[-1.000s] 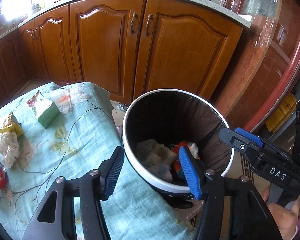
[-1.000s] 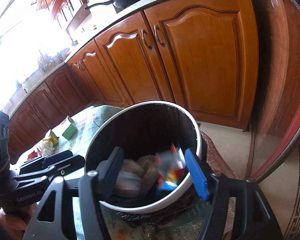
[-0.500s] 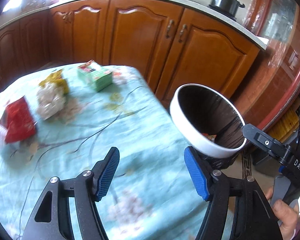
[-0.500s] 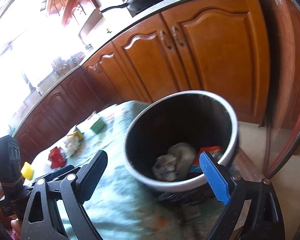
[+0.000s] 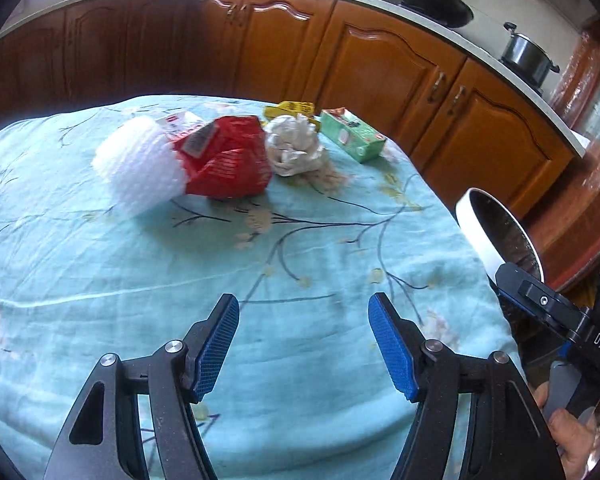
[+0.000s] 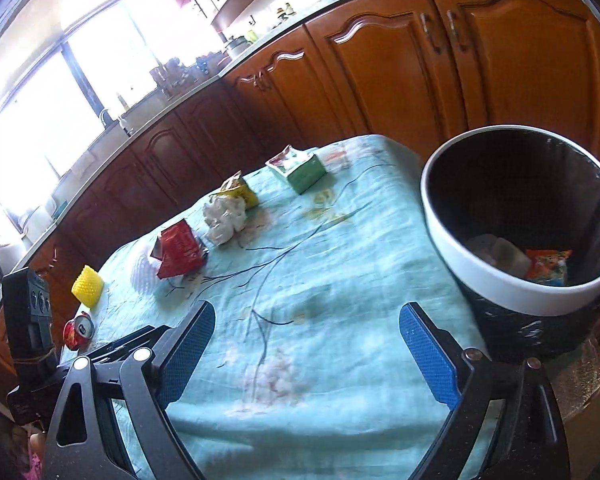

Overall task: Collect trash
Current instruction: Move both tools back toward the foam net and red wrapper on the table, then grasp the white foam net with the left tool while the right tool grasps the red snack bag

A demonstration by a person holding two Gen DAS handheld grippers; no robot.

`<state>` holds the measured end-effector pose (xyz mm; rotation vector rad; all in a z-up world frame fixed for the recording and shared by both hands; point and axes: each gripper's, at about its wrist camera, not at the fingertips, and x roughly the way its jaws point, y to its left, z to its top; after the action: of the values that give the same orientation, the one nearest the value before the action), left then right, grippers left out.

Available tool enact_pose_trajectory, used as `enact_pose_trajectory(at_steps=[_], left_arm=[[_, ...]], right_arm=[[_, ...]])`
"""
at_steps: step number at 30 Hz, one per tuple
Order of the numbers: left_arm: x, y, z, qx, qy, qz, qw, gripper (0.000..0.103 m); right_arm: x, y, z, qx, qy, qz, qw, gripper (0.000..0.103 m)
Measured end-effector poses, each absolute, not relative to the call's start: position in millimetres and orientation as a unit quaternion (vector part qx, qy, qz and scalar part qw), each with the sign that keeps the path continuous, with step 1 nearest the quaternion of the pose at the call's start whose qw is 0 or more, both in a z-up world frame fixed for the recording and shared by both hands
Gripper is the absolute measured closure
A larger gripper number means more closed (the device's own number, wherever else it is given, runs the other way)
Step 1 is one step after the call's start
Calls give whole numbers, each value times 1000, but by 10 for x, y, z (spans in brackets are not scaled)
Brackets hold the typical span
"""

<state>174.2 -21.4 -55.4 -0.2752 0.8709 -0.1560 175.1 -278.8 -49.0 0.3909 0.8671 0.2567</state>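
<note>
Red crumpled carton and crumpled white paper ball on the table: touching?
Apart. The right wrist view shows teal tablecloth between the red crumpled carton and crumpled white paper ball.

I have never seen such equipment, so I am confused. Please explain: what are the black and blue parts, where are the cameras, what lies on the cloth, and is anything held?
There is no robot. A person holds hand tongs in each hand, and a camera on each looks along its two blue-padded fingers. One picture is from the left tongs, the other from the right tongs. Both stand open and hold nothing. On the light blue flowered tablecloth lie a crumpled red foil packet, a white foam net, a crumpled white paper ball, a green carton and a yellow wrapper. The black bin with a white rim already contains some trash.
</note>
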Motion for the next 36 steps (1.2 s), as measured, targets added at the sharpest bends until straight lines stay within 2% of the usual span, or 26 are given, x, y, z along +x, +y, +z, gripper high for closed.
enact_pose_trajectory(at_steps=[13, 22, 25, 27, 29, 34, 36], left_arm=[[1547, 567, -479, -173, 406, -18, 897, 36], [1802, 790, -434, -161, 399, -8, 903, 36], [1939, 856, -419, -155, 397, -7, 904, 33], [2039, 905, -412, -154, 399, -9, 904, 32], [2154, 938, -421, -153, 400, -14, 904, 31], [2443, 979, -533, -146, 412, -18, 899, 32], [2520, 952, -589, -144, 418, -26, 897, 33]], right_arm=[[2036, -2018, -486, 162, 428, 180, 871, 8], [2332, -1694, -545, 150, 436, 208, 863, 10], [2445, -1585, -538, 147, 435, 219, 861, 20], [2542, -1514, -552, 150, 440, 226, 856, 32], [2648, -1442, -571, 153, 442, 235, 852, 36], [2927, -1302, -685, 161, 450, 247, 843, 38], [3018, -1259, -757, 165, 458, 254, 836, 46]])
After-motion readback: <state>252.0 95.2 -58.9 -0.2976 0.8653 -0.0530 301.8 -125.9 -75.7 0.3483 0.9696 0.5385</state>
